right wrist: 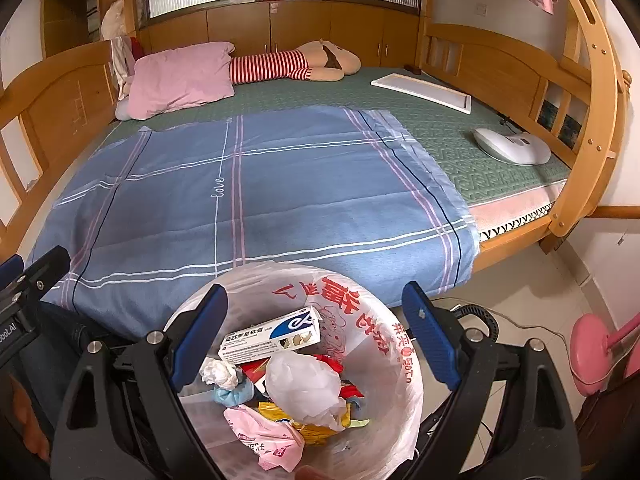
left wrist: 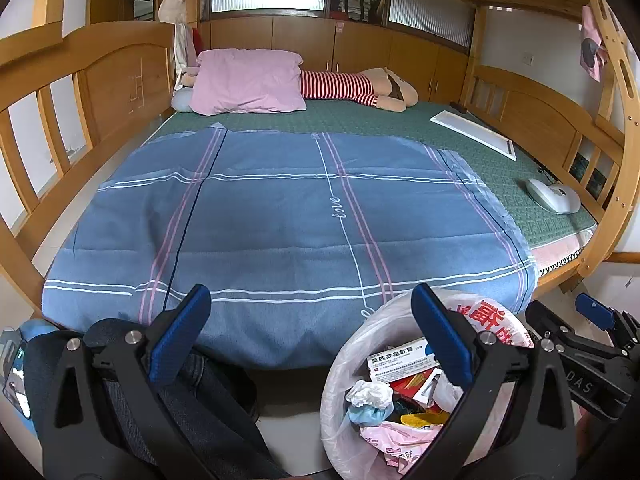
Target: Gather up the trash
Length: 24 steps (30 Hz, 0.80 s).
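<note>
Right-wrist view looks straight down into the trash bin [right wrist: 404, 392], a round bin lined with a thin white plastic bag printed in red. It sits on the floor directly below and between the two blue-padded fingers of the right gripper [right wrist: 316, 336], whose jaws stand spread wide with nothing pinched between them. Inside the bin, nearest the fingertips, lies a white and blue medicine box [right wrist: 276, 334]; closer to the gripper's body rest a crumpled clear plastic bag [right wrist: 304, 388], a wad of white tissue [right wrist: 218, 372], a pink plastic bag [right wrist: 264, 440] and some yellow and red wrappers [right wrist: 312, 428].

Beyond the fingertips, the blue plaid blanket [right wrist: 280, 184] covers the near part of a wooden bunk bed [right wrist: 480, 64]. Farther on lie a pink pillow [right wrist: 180, 78] and a striped plush doll [right wrist: 296, 64]. Off past the right finger, a white oval device [right wrist: 512, 146] and a flat white board [right wrist: 424, 90] rest on the green mat [right wrist: 460, 136].

From the left-wrist view, the left gripper [left wrist: 312, 332] also has its jaws wide apart and empty; the bin [left wrist: 344, 364] sits under its right finger, and the person's jeans-clad leg [left wrist: 200, 392] shows beneath its left finger.
</note>
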Each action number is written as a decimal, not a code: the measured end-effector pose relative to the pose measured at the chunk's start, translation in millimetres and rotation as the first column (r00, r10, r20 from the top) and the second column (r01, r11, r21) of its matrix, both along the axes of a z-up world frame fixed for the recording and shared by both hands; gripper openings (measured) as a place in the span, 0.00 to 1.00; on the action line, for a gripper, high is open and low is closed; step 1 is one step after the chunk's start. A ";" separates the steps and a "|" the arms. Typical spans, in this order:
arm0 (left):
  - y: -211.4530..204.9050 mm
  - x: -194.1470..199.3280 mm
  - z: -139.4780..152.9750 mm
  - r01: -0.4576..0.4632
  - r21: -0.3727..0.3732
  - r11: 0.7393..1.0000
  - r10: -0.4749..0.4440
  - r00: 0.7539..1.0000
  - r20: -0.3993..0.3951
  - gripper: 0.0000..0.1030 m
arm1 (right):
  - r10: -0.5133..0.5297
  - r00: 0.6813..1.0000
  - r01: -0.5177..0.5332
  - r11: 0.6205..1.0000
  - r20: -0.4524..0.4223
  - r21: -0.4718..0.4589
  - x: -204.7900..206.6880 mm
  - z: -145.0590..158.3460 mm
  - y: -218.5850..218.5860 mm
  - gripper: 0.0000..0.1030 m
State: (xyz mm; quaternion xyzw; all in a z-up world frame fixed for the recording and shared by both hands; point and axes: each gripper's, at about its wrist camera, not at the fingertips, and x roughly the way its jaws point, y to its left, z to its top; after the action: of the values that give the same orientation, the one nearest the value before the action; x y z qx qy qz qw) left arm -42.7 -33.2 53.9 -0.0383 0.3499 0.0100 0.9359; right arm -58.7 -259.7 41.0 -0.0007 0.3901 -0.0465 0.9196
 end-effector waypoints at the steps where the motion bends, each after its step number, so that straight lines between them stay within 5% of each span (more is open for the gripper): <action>1: -0.5 0.4 -0.2 0.000 0.000 1.000 0.000 1.000 -0.001 0.97 | 0.000 1.000 0.000 1.000 0.000 -0.001 0.2 -0.3 0.3 0.85; 24: 0.2 3.0 -5.8 -0.007 -0.009 1.000 0.007 1.000 -0.020 0.97 | -0.003 1.000 0.003 1.000 -0.024 -0.004 6.6 -9.7 4.1 0.85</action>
State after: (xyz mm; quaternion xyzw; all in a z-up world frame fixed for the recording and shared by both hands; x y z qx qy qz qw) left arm -39.7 -33.0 48.1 -0.0437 0.3594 0.0122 0.9321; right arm -52.0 -255.6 31.3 -0.0027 0.4011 -0.0487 0.9147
